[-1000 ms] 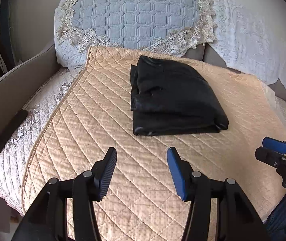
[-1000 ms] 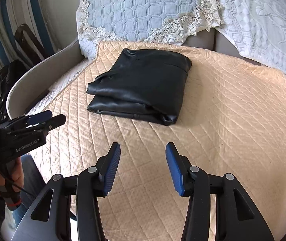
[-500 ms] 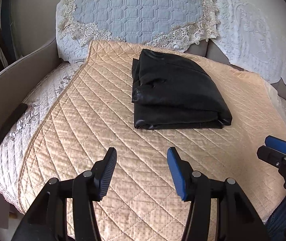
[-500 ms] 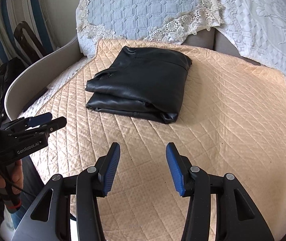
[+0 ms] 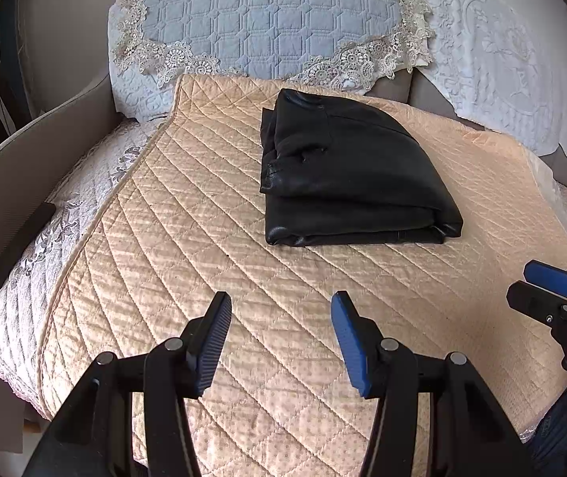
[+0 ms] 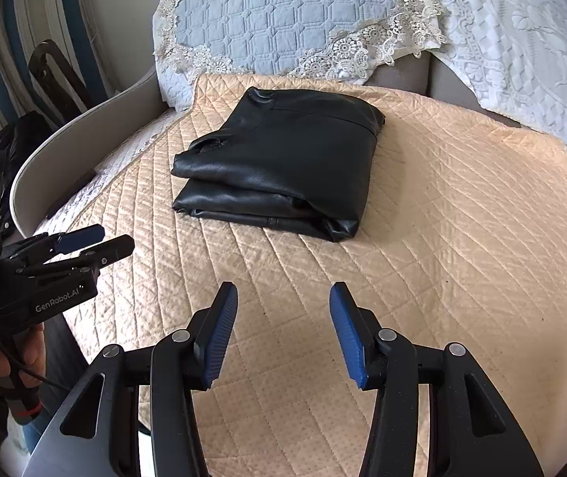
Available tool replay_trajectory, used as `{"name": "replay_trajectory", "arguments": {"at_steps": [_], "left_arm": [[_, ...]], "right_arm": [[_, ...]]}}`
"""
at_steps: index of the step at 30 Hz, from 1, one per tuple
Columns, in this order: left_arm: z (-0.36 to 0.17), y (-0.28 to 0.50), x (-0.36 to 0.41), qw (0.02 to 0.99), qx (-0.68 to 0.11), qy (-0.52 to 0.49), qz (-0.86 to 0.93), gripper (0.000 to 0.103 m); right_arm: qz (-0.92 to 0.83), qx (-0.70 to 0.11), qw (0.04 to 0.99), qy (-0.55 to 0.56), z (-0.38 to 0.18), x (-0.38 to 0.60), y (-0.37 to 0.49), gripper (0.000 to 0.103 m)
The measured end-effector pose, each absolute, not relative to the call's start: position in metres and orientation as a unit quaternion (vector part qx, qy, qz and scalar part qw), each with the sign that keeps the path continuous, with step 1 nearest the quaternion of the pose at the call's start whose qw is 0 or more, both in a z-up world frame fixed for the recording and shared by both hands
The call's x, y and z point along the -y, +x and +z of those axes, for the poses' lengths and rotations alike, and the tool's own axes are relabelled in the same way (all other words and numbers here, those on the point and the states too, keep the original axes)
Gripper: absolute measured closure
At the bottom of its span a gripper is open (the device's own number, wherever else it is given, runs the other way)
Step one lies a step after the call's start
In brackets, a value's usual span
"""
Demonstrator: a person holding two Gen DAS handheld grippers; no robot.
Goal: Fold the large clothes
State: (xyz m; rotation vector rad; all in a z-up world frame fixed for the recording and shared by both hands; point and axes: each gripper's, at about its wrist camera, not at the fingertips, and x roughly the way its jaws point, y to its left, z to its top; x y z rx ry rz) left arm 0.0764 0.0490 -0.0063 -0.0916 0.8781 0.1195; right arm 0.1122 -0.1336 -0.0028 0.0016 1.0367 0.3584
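Over the last second almost nothing has changed: our left gripper (image 5: 281,332) and right gripper (image 6: 283,328) hover with jaws spread and empty, while the folded black leather garment (image 5: 347,175) lies toward the beige quilted sofa cover's (image 5: 188,238) back edge. We judge the folding finished.

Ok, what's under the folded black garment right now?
The folded black garment lies directly on the beige quilted cover, which spreads out past it on every side. Its own lower layers show at the near edge. Whatever sits beneath the middle of the bundle is covered.
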Motion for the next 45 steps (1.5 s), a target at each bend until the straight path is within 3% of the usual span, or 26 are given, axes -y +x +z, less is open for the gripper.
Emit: {"name": "replay_trajectory", "arguments": {"at_steps": [45], "left_arm": [[-0.0047,0.0731,-0.0436,0.898,-0.436,-0.038,0.049,0.049]], "right_arm": [[0.187,-0.49,0.851,-0.001,0.0019,0.1283,0.1112,0.053]]}}
